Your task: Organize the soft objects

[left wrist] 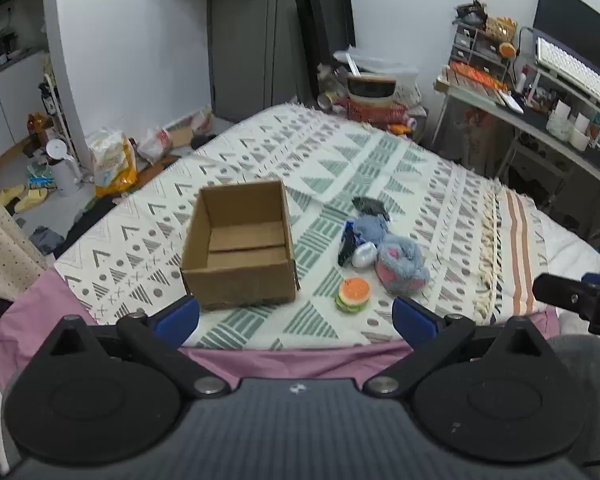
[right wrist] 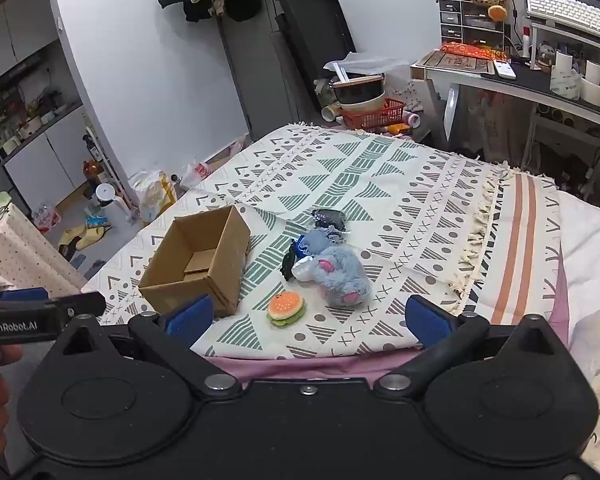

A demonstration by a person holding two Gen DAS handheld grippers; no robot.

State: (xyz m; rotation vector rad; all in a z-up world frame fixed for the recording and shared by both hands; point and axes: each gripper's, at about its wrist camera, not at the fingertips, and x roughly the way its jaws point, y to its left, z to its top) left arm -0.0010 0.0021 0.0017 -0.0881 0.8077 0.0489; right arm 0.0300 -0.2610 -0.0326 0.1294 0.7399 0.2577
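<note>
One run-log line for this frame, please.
stage: start | cardboard box: empty | burger toy, blue plush: on blanket | left gripper, right gripper: open, empty

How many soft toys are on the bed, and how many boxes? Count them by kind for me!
Burger toy: 1
Blue furry plush: 1
Other small soft things in the pile, too bunched to tell apart exactly: about 3
Cardboard box, nothing in it: 1
Total: about 6
</note>
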